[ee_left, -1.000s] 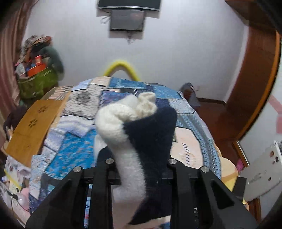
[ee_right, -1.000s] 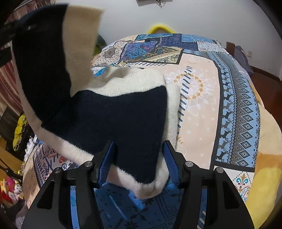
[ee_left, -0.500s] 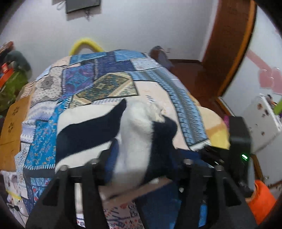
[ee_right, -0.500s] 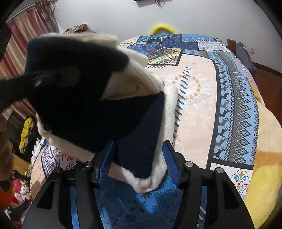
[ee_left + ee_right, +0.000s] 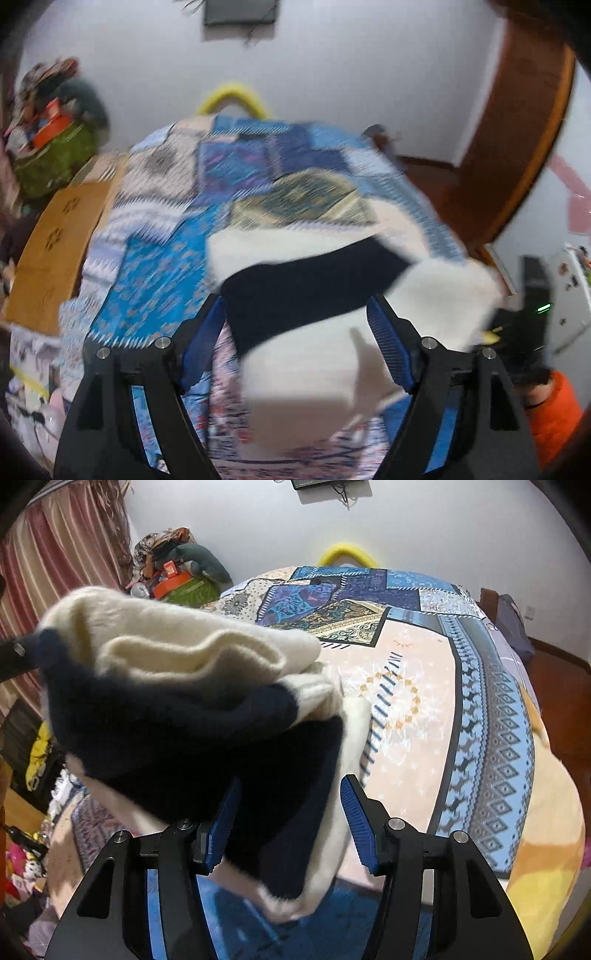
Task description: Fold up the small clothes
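Left wrist view, blurred: left gripper (image 5: 295, 332) spread wide, blue pads clear of the cloth on both sides, gripping nothing. Beyond and between them, the cream-and-navy sweater (image 5: 314, 295) lying on the patchwork bedspread (image 5: 159, 266) toward the bed's near edge, a navy band crossing the cream; a loose cream corner reaching out toward the right edge, near a dark device with a green light. Right wrist view, sharp: right gripper (image 5: 290, 819) parted too, with the sweater's (image 5: 177, 701) navy and cream hem lying in the gap; no pinch visible, cloth not squeezed by either pad, though contact with the left pad hard to rule out. Folded half doubled over in a thick, puffed roll toward the bed's left edge, its cream layer bulging open rather than flat. Likely trouble: with neither tool holding, springy knit relaxing and the top layer sliding back open; uneven edges if pressed as is; hem snagging on a pad during any pull-away.
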Demonstrator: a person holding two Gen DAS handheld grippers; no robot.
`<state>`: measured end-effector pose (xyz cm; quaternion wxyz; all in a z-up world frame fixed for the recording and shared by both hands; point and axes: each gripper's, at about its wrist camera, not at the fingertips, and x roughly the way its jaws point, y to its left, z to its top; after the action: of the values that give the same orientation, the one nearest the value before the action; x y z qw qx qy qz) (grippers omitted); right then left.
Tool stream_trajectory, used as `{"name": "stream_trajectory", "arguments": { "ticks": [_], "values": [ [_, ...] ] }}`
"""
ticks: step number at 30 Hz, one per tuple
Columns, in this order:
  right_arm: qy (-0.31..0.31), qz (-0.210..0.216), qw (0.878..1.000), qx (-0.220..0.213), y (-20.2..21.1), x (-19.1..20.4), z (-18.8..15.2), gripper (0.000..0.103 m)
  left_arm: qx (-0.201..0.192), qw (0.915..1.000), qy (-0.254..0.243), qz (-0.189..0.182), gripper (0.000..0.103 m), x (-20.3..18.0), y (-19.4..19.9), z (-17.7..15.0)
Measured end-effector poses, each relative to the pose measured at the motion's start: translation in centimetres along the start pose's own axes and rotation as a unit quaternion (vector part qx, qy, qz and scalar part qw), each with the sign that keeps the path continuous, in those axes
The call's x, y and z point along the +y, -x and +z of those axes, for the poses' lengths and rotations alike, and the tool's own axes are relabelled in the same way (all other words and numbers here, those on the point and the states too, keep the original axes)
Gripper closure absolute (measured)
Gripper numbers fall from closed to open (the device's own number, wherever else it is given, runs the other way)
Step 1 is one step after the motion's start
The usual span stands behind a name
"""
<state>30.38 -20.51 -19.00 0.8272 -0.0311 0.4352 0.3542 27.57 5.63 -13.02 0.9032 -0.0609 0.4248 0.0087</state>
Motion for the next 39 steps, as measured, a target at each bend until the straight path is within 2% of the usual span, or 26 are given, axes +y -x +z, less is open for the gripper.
{"name": "stream_trajectory", "arguments": {
  "ticks": [2,5,9,13,16,21,24,28,33,35,37,39],
  "values": [
    [0.002,-0.003,1.000,0.002,-0.6,-0.4,0.5,0.051,0.024,0.9996,0.012,0.001,0.025,1.3,-1.6,-0.6],
    [0.010,-0.016,1.000,0.001,-1.6,-0.9,1.5,0.051,0.054,0.9982,0.019,-0.020,0.025,2.1,-3.7,-2.1],
    [0.005,-0.041,0.999,-0.018,-2.2,-2.3,3.4,0.051,0.059,0.9975,0.002,-0.037,0.024,1.3,-4.2,-3.3],
    [-0.004,-0.083,0.995,-0.047,-1.6,-3.1,4.7,0.051,0.065,0.9962,0.009,-0.057,0.024,1.0,-4.5,-3.9],
    [-0.028,-0.104,0.992,-0.067,0.0,-3.9,5.1,0.051,0.062,0.9968,-0.004,-0.051,0.024,0.7,-4.5,-4.2],
    [-0.051,-0.070,0.994,-0.073,3.5,-3.8,5.1,0.049,0.040,0.9978,-0.012,-0.051,0.025,0.2,-2.1,-4.5],
    [-0.048,-0.039,0.995,-0.077,6.2,-2.1,4.6,0.034,0.022,0.9989,-0.019,-0.038,0.024,0.3,-0.1,-5.1],
    [-0.022,-0.001,0.996,-0.082,8.0,1.0,3.8,0.034,0.022,0.9991,-0.020,-0.029,0.024,1.0,1.2,-6.3],
    [0.002,0.022,0.998,-0.067,7.1,4.0,2.4,0.034,0.039,0.9982,-0.041,-0.020,0.024,0.7,1.2,-8.7],
    [0.006,0.019,0.998,-0.057,6.1,4.5,1.6,0.034,0.051,0.9971,-0.053,-0.017,0.024,0.3,0.5,-9.6],
    [-0.003,0.021,0.999,-0.042,4.9,4.7,0.7,0.036,0.058,0.9964,-0.061,0.007,0.025,-0.1,-0.6,-10.1],
    [-0.010,0.023,0.999,-0.035,4.3,4.6,0.2,0.051,0.055,0.9968,-0.055,0.016,0.025,0.1,-1.2,-10.2]
  ]
}}
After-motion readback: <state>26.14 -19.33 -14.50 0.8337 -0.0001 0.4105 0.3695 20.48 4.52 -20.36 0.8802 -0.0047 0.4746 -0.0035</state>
